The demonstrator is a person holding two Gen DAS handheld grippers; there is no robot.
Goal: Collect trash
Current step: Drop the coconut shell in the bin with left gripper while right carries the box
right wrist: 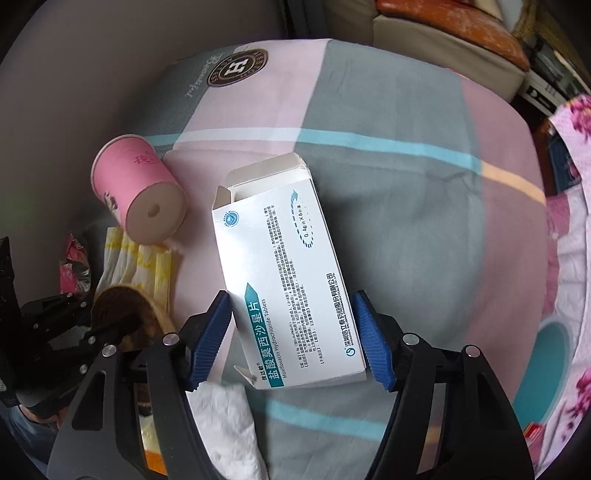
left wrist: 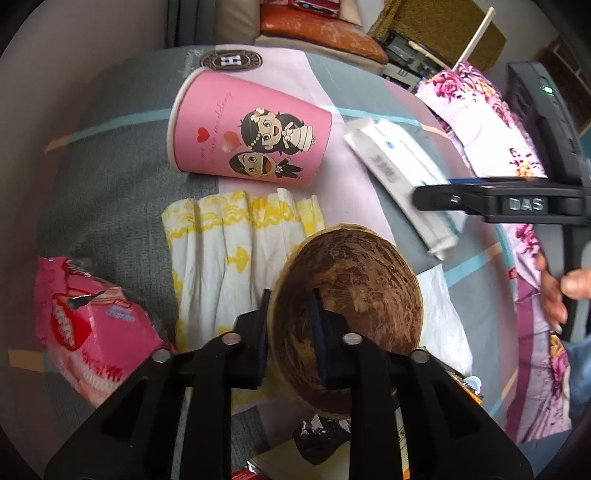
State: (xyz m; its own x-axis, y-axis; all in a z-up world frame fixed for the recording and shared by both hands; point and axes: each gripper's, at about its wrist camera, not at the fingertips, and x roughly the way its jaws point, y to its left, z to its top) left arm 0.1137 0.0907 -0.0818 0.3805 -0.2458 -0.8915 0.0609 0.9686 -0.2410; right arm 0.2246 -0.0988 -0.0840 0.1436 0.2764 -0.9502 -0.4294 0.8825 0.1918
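Note:
My left gripper (left wrist: 290, 332) is shut on the rim of a brown coconut-shell bowl (left wrist: 354, 291), one finger inside and one outside; the bowl also shows in the right wrist view (right wrist: 125, 310). A pink paper cup (left wrist: 251, 133) lies on its side on the bedsheet, also seen from its base (right wrist: 144, 192). A white and yellow tissue (left wrist: 236, 251) lies under the bowl. My right gripper (right wrist: 291, 339) is open, its blue pads on either side of a white medicine box (right wrist: 284, 273) with an open flap; whether they touch it is unclear. The box also shows in the left wrist view (left wrist: 399, 173).
A pink snack wrapper (left wrist: 88, 328) lies at the left. A crumpled white tissue (right wrist: 225, 421) sits below the right gripper. A floral pink quilt (left wrist: 495, 140) borders the right side. A dark foil scrap (left wrist: 317, 435) lies under the left gripper. A sofa cushion (left wrist: 314, 33) is behind the bed.

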